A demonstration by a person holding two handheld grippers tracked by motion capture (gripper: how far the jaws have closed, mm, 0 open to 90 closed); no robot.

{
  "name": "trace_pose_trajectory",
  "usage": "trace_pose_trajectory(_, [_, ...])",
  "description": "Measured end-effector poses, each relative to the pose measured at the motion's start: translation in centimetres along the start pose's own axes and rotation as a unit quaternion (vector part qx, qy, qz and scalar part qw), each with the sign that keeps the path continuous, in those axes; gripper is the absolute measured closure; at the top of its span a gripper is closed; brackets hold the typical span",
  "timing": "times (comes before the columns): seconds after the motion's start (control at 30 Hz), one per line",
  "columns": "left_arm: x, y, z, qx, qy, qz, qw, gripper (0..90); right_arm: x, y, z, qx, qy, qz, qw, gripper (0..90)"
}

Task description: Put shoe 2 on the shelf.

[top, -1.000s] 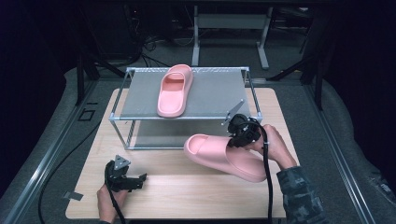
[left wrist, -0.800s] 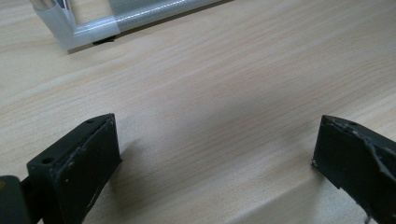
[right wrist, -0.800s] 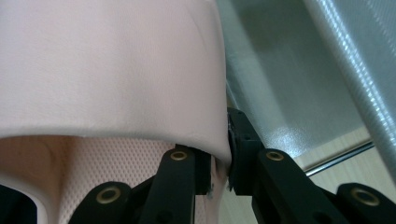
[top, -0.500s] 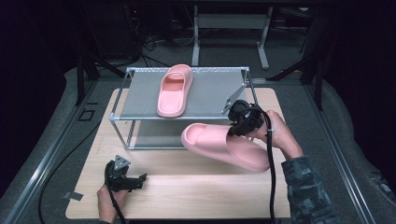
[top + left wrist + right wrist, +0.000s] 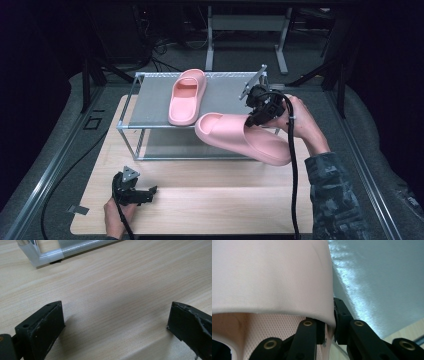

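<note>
My right claw (image 5: 256,114) is clamped on the strap edge of a pink slipper (image 5: 242,137), held tilted off the table (image 5: 210,200) at the rack's (image 5: 131,105) front right corner; the right claw view shows the pinch. A second slipper (image 5: 186,96) lies on the rack. My left claw (image 5: 145,192), jaws apart, rests near the table's front left corner.

The place looks like a lab or test room set up for recording rather than a home. A pale wooden tabletop (image 5: 210,200) sits on a grey carpeted floor (image 5: 45,150) crossed by metal floor rails (image 5: 47,172), with black cables (image 5: 165,47) trailing behind it in a dark, unlit surround and the steel legs of a second bench (image 5: 245,22) at the back. On the tabletop stands a bare two-tier rack of aluminium bars with grey shelves (image 5: 150,97), a plain demonstration prop and not furniture.
</note>
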State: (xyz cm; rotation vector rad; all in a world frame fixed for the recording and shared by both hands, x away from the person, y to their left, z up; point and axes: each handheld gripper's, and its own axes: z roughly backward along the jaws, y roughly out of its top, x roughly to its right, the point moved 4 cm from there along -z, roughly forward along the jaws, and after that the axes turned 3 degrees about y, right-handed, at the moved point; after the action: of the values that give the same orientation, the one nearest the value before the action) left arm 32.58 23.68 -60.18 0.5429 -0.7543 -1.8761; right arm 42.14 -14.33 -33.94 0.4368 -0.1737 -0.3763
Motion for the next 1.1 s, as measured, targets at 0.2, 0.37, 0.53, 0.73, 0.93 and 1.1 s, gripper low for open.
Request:
trace_pose_trajectory(0.2, [0.0,0.0,0.0,0.000,0.000,0.000,1.0000,0.6,1.3,0.8,0.6,-0.008,-0.026,-0.017,0.9995,82.2])
trace_pose_trajectory(0.37, [0.0,0.0,0.0,0.000,-0.001,0.000,1.0000,0.6,2.8,1.4,0.0,-0.018,-0.059,-0.057,0.9965,82.2])
trace_pose_trajectory(0.53, [0.0,0.0,0.0,0.000,0.000,0.000,1.0000,0.6,4.0,2.1,-1.1,-0.041,-0.097,-0.103,0.9891,82.2])
trace_pose_trajectory(0.73, [0.0,0.0,0.0,0.000,0.000,0.000,1.0000,0.6,5.5,3.3,-2.5,-0.072,-0.137,-0.173,0.9727,82.2])
trace_pose_trajectory(0.93, [0.0,0.0,0.0,-0.001,-0.001,0.000,1.0000,0.6,7.0,3.8,-3.3,-0.074,-0.152,-0.236,0.9570,82.1])
trace_pose_trajectory(1.1, [0.0,0.0,0.0,-0.001,-0.001,0.000,1.0000,0.6,8.0,4.5,-4.2,-0.082,-0.169,-0.276,0.9428,82.0])
